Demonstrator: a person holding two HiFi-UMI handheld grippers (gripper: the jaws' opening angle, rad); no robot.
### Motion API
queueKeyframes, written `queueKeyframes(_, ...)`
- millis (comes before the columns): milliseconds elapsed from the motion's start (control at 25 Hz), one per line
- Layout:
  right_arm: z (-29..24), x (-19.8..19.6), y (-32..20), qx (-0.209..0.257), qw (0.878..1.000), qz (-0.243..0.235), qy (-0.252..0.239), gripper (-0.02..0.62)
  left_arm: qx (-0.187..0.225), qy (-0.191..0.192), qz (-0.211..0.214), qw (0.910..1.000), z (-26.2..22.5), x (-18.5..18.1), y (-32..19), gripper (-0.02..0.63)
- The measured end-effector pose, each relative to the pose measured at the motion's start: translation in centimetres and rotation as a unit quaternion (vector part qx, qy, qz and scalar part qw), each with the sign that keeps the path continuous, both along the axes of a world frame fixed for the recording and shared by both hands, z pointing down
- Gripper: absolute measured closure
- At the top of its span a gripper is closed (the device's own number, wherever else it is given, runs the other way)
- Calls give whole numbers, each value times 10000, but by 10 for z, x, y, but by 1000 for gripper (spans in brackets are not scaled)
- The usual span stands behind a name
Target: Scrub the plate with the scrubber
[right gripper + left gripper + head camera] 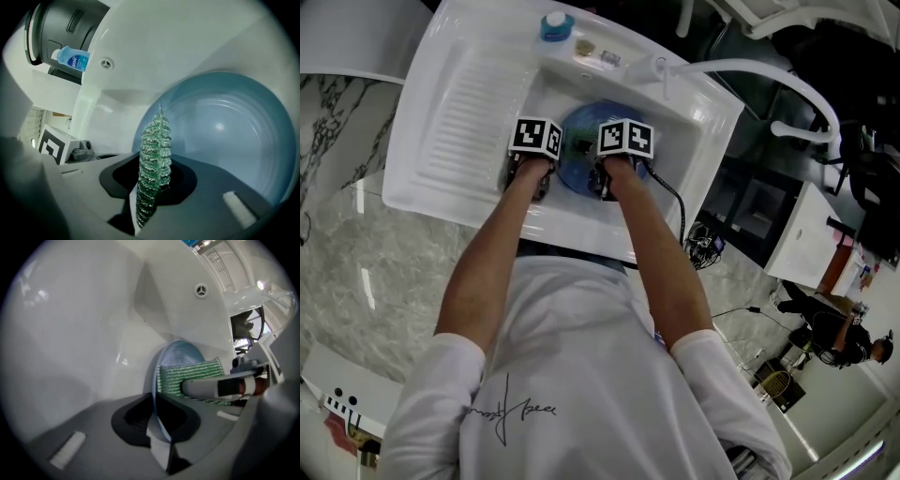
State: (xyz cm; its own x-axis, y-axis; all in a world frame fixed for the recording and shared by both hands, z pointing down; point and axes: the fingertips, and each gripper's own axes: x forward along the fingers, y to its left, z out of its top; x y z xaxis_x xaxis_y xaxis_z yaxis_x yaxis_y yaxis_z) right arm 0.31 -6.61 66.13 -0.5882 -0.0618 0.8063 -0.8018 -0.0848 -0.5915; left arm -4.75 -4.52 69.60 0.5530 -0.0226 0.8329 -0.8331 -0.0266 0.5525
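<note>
One pale blue round plate (582, 132) stands in the white sink basin (450, 112). Your left gripper (157, 420) pinches its rim edge-on, the plate rising toward twelve o'clock. One green glittery mesh scrubber (153, 159) is clamped in your right gripper (152, 183), with the plate's face at two o'clock. One blue-capped bottle (556, 26) stands on the ledge.

Pale blue plate (225, 136); glittery green scrubber (153, 164); white sink (459, 103); black-and-white square markers (536, 134); blue-capped bottle (556, 25) at twelve o'clock.
</note>
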Motion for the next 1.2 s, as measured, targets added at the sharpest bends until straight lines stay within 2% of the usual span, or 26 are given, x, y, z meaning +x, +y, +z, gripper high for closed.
queueKeyframes(320, 3, 2, -14, 307, 9965, -684, 374, 528, -4, -1, -1, 10000, 0, 0, 0, 529)
queueKeyframes(560, 7, 4, -16, 168, 9973, -667, 237, 528, -7, 9, 0, 10000, 0, 1, -1, 529)
queueKeyframes(960, 10, 8, -17, 208, 9949, -988, -78, 526, -11, 10, -6, 10000, -1, 0, 0, 529)
queueKeyframes(1200, 11, 14, -16, 84, 9967, -797, -128, 523, -18, 20, 4, 10000, -2, 0, 1, 529)
